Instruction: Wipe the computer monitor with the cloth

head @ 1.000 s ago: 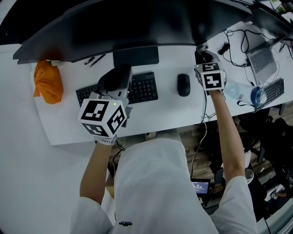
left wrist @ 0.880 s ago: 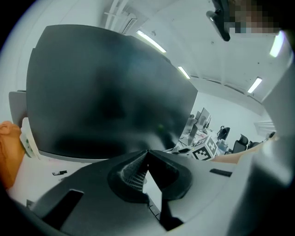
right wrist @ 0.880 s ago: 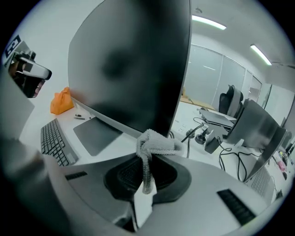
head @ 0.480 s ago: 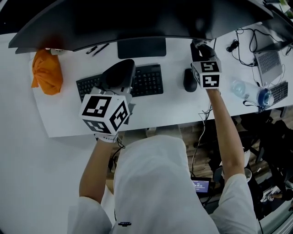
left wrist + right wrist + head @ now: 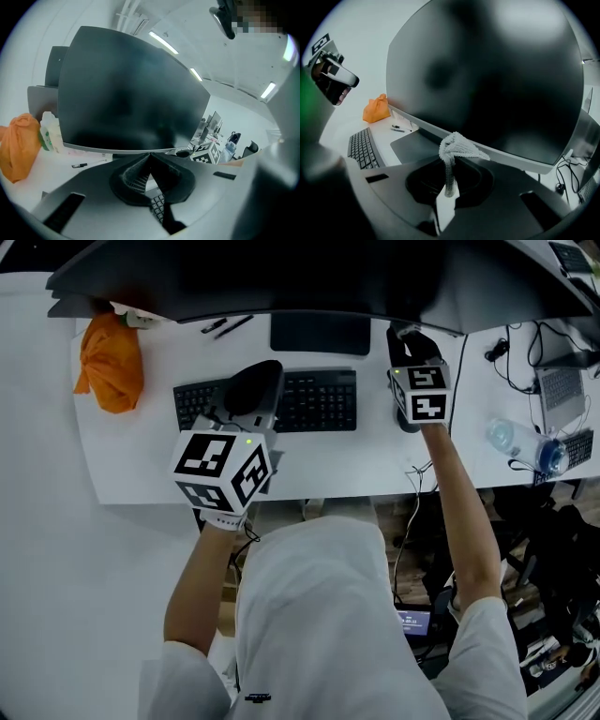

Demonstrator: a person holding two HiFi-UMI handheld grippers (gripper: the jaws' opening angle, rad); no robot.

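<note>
One bunched, nubbly white cloth (image 5: pixel 461 145) pinched by right gripper (image 5: pixel 449 161); left gripper (image 5: pixel 150 155) closed, empty.

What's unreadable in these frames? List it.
- monitor screen: head view sees only its top edge; both gripper views show it dark, so smudges are unreadable.
- cloth: head view, mostly hidden by the right hand-held gripper; right gripper view cannot show whether it touches the screen.
- bottle label: left gripper view, too small.

Dim bluish light from ceiling strips (image 5: pixel 163 42), soft glare on monitor (image 5: pixel 487 79), fisheye-warped dark corners.
</note>
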